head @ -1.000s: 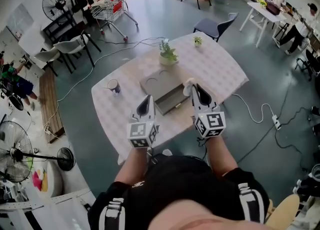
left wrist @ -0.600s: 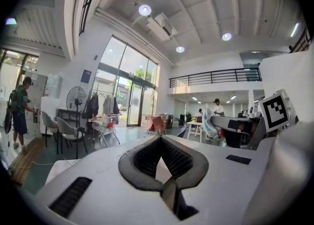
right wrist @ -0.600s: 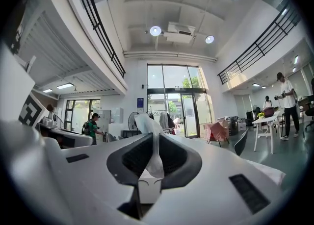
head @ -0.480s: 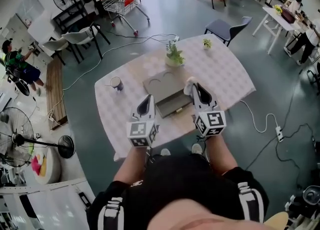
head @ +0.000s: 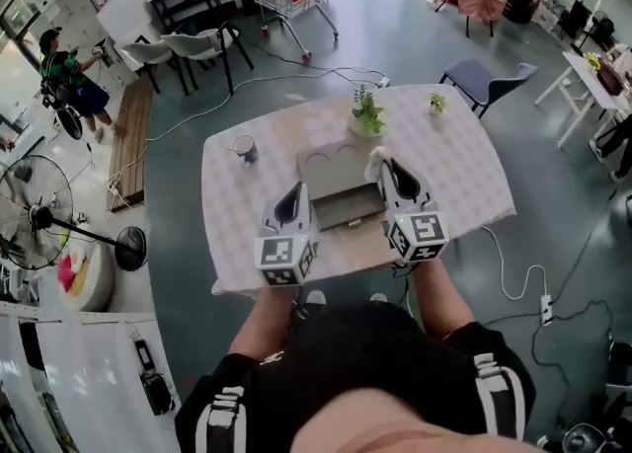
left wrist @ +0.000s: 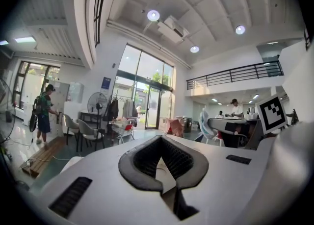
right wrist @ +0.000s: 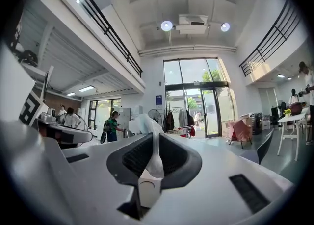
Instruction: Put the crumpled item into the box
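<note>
Head view: right gripper (head: 383,171) sits at the right edge of the flat grey-brown box (head: 326,160) on the worktop (head: 449,170) with its pale checked cloth. White crumpled paper item (head: 374,157) is at the tips of its jaws, over the box's right side; contact with the box cannot be told. Right gripper view: the 2 jaws are closed on the item, a pinched strip between the pads and the bulk protruding beyond.

Left gripper (head: 287,207) is at the box's near left corner, jaws together, nothing held. Blue-grey mug (head: 244,149) stands left of the box; green potted plant (head: 366,115) stands beyond it.
</note>
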`<state>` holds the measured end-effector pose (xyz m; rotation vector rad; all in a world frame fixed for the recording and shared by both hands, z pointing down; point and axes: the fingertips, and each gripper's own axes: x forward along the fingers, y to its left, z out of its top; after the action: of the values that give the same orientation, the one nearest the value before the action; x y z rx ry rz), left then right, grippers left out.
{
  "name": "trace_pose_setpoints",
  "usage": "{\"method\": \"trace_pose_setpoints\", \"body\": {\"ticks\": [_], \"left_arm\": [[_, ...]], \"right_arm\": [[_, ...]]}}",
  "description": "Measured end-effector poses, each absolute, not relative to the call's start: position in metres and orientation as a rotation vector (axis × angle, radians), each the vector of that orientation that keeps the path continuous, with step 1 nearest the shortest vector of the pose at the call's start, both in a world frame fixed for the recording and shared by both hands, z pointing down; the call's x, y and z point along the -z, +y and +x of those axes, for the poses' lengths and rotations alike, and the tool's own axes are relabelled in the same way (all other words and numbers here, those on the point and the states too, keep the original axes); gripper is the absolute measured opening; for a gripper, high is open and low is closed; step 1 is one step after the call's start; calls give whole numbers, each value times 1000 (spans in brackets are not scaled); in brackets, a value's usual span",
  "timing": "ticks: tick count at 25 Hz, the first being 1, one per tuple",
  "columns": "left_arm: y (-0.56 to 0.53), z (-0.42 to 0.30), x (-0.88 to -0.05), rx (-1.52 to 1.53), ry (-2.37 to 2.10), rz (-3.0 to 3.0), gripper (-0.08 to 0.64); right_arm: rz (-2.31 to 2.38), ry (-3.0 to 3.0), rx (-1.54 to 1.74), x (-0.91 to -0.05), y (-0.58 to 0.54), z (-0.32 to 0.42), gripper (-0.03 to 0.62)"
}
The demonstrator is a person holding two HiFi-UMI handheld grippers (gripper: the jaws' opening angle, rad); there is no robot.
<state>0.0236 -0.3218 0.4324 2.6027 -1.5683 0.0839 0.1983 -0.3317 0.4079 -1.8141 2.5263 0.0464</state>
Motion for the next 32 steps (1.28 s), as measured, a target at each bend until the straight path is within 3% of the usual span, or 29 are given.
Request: {"method": "trace_pose_setpoints", "body": {"ticks": [14, 32], "left_arm": [[-305, -11, -445, -109, -1816, 2418, -9], [-279, -53, -460, -188, -1945, 2293, -9]], "right_arm": [[-1612, 2855, -39, -460, -360, 149, 38], [-1616, 3257, 335, -620, -373, 107, 38]]}}
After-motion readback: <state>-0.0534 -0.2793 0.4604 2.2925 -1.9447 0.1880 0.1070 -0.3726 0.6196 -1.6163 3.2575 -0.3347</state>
